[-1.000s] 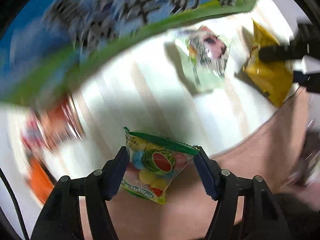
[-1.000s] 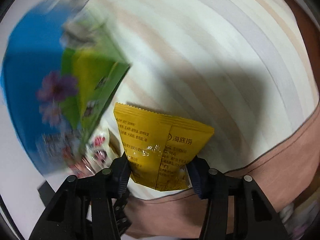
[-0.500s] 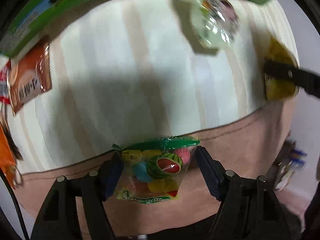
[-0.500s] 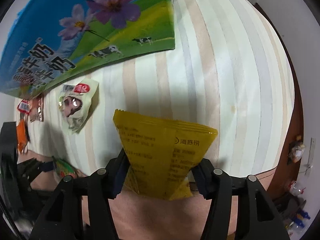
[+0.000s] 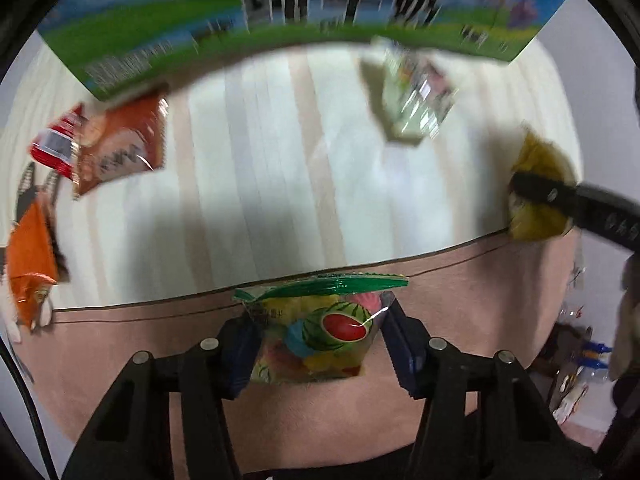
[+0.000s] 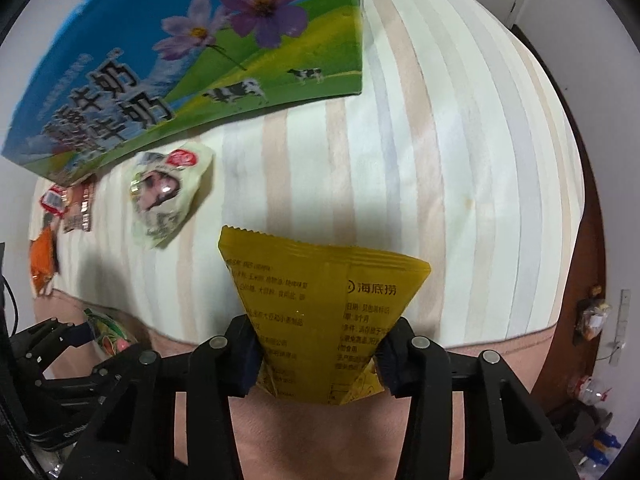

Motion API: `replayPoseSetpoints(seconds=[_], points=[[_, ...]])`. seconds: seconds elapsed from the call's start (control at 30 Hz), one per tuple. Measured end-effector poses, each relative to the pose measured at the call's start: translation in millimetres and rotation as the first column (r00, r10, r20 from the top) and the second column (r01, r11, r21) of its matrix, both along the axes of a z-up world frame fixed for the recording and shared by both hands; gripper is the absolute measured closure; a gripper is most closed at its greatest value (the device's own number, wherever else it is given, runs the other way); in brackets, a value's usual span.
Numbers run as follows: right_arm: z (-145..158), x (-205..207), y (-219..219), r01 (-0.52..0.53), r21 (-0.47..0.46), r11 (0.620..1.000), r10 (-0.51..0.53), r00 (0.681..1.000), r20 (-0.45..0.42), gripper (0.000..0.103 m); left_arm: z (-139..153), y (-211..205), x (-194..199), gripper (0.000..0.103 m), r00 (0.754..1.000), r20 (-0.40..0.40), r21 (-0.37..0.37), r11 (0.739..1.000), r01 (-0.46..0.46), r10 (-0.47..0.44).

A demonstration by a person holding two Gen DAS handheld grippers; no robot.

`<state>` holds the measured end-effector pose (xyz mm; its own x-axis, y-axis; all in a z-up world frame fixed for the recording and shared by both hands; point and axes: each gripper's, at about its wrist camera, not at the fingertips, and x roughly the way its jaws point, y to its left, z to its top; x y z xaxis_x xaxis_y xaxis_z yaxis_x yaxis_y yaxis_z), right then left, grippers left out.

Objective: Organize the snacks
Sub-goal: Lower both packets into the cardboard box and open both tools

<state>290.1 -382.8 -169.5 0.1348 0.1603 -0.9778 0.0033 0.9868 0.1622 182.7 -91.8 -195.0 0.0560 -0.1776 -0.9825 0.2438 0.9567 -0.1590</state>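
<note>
My left gripper (image 5: pixel 320 340) is shut on a clear fruit-candy packet (image 5: pixel 320 332) with a green top seal, held above the table's front edge. My right gripper (image 6: pixel 320 356) is shut on a yellow snack packet (image 6: pixel 320 304), also lifted near the front edge. The yellow packet shows at the right in the left wrist view (image 5: pixel 536 192); the candy packet and left gripper show at lower left in the right wrist view (image 6: pixel 106 332). A pale green packet (image 6: pixel 164 196) lies on the striped tablecloth (image 6: pixel 440 160).
A blue-and-green milk carton box (image 6: pixel 192 64) stands at the back of the table. A brown-red packet (image 5: pixel 116 144) and an orange packet (image 5: pixel 30 264) lie at the left. The cloth's pink hem hangs over the front edge. Clutter sits on the floor at right.
Both grippers have lifted and pulled back toward the front edge with their packets still held. The views have swung so the carton box fills the top.
</note>
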Motion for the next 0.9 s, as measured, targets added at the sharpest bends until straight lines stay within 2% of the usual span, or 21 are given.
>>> replayPoseSetpoints(seconds=[0.1,0.2,0.27,0.37,0.4,0.5,0.57,0.63,0.77,0.9], points=[[25.3,-6.0,2.6,-0.015,0.056,0.998,0.013,0.999,0.037,0.055,38.1,6.1,1.4,0.05,0.998,0.046,-0.066,0.997,-0.034,0.037],[69.5,-3.5,8.3,-0.045,0.111,0.993,0.033,0.993,0.109,0.055,85.6,15.3,10.1,0.05,0.992,0.095,-0.152,0.986,-0.063,0.078],[106.1,4.5,10.8,-0.071,0.143,0.987,0.046,0.983,0.175,0.055,122.5,17.5,22.8,0.05,0.984,0.14,-0.213,0.974,-0.076,0.107],[152.4,17.4,17.2,-0.098,0.184,0.978,0.051,0.969,0.242,0.055,175.8,29.9,63.5,0.05,0.97,0.202,-0.286,0.955,-0.074,0.135],[166.3,25.5,18.3,-0.107,0.19,0.976,0.054,0.963,0.266,0.055,189.7,30.8,76.3,0.05,0.964,0.224,-0.298,0.952,-0.072,0.143],[193.4,52.1,27.1,-0.133,0.155,0.979,0.077,0.944,0.321,0.055,215.6,26.0,116.4,0.05,0.94,0.307,-0.255,0.964,-0.072,0.151],[199.0,74.0,32.0,-0.138,0.12,0.983,0.092,0.939,0.333,0.055,220.1,28.0,141.6,0.049,0.933,0.326,-0.221,0.972,-0.083,0.154],[196.4,94.7,33.5,-0.131,0.11,0.985,0.091,0.946,0.311,0.055,218.1,34.9,168.1,0.049,0.937,0.306,-0.186,0.976,-0.113,0.167],[183.8,132.5,28.2,-0.11,0.075,0.991,0.087,0.963,0.254,0.055,184.2,44.0,210.6,0.049,0.957,0.237,-0.113,0.983,-0.146,0.169],[158.1,161.3,29.7,-0.103,0.043,0.994,0.094,0.981,0.171,0.055,134.1,52.0,236.6,0.049,0.977,0.134,-0.034,0.986,-0.165,0.168]])
